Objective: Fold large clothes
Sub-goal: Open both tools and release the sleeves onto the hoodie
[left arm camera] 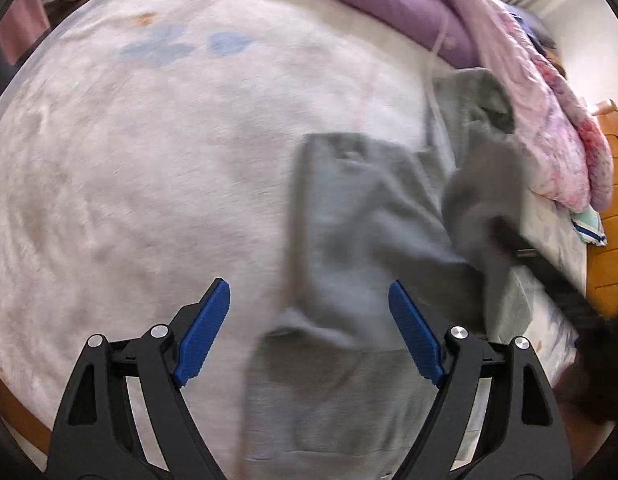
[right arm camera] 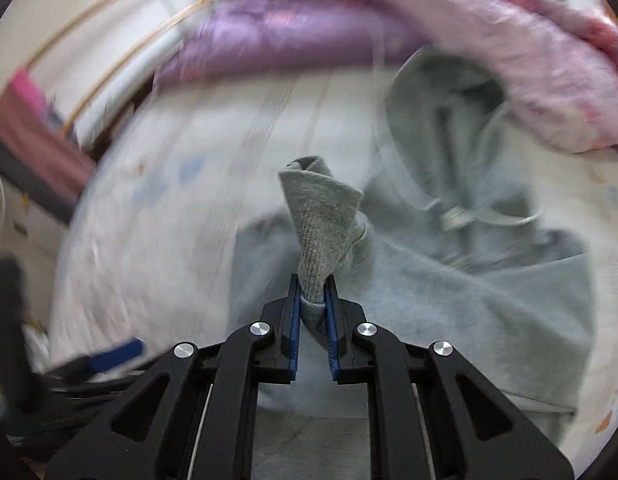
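While the grey hoodie (right arm camera: 449,280) lies spread on the pale fleece blanket (left arm camera: 149,160) covering the bed, its ribbed cuff (right arm camera: 321,216) is pinched btwn the near-closed jaws of the right gripper (right arm camera: 312,304), w/ the sleeve lifted off the body. Left gripper (left arm camera: 309,304) hangs over the hoodie's lower part, jaws wide apart, holding nothing.

Risks, as I judge them: grip is on the cuff only, so a fast pull could slip the knit out, or drag the whole body sideways and wreck the part already lying flat. W/ the left not pinning anything, the torso prob shifts. Both views are motion-blurred, so exact lie of the sleeve is hard to tell.

Around: hood w/ drawstrings (right arm camera: 469,212) sits toward the far side, just beside a pink quilt (right arm camera: 549,92) and purple duvet (left arm camera: 389,0); these crowd the hood end. Orange wooden furniture (left arm camera: 609,240) beyond the bed edge.
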Demonstrator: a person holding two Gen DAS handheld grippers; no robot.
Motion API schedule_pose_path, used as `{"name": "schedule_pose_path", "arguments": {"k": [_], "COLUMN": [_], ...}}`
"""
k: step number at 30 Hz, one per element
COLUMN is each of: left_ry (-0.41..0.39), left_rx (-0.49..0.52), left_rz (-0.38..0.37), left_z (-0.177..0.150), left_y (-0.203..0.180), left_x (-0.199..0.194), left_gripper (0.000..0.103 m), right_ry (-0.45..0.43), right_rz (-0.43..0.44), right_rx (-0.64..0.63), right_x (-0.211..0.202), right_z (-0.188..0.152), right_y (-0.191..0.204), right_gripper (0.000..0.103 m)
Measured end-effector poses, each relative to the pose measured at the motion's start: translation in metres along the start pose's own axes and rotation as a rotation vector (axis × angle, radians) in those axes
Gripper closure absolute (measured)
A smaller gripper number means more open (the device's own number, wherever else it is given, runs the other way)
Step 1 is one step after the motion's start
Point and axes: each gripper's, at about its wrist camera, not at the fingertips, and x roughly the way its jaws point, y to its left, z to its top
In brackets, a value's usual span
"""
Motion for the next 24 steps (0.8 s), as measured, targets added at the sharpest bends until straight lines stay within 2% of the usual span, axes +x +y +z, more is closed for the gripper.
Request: {"name": "schedule_pose_path", "arguments": {"k": [2,6,7,9,11,13,15,16,18,20,24], "left_ry": [0.013,0.031,0.034,0.028,0.027,0.025,0.008,0.004,0.011,0.023,0.029], "left_rx": [-0.018,-0.057,-0.07,-0.089,-0.12,-0.139,-0.129,-0.123,-0.111,-0.079,-0.01], "left_rz": [0.003,-0.003,-0.007,-0.001,-0.009,-0.016,-0.02,-0.023,-0.04,-0.055,-0.071], "left_z": [-0.006,-0.014,-0.015,-0.017,-0.015,-0.014,-0.009,-0.007,-0.003,0.005,0.022], "left_y": [0.016,0.036,0.039,0.044,0.047,0.045,0.036,0.03,0.016,-0.007,-0.053], "left_x": [0.003,0.01,0.012,0.011,0.011,0.009,0.006,0.006,0.01,0.02,0.041], "left_gripper": [0.021,0.021,0.021,0.021,0.021,0.021,0.021,0.021,0.021,0.021,0.021], "right_ry": [0.089,0.187,0.209,0.214,0.215,0.225,0.196,0.169,0.113,0.05,0.032], "right_rz": [-0.014,-0.014,0.02,0.046,0.12,0.156,0.187,0.205,0.185,0.101,-0.044], "right_rx": [-0.039,-0.067,-0.05,-0.016,-0.002,0.013,0.055,0.09,0.111,0.145,0.236], "right_x": [0.041,0.075,0.079,0.075,0.068,0.054,0.035,0.02,-0.005,-0.032,-0.052], "right_z": [-0.014,-0.036,-0.039,-0.04,-0.042,-0.044,-0.043,-0.041,-0.036,-0.03,-0.026], "right_y": [0.012,0.021,0.02,0.02,0.021,0.022,0.015,0.003,-0.023,-0.07,-0.172], "right_gripper": [0.091,0.085,0.084,0.081,0.079,0.074,0.073,0.073,0.073,0.073,0.076]}}
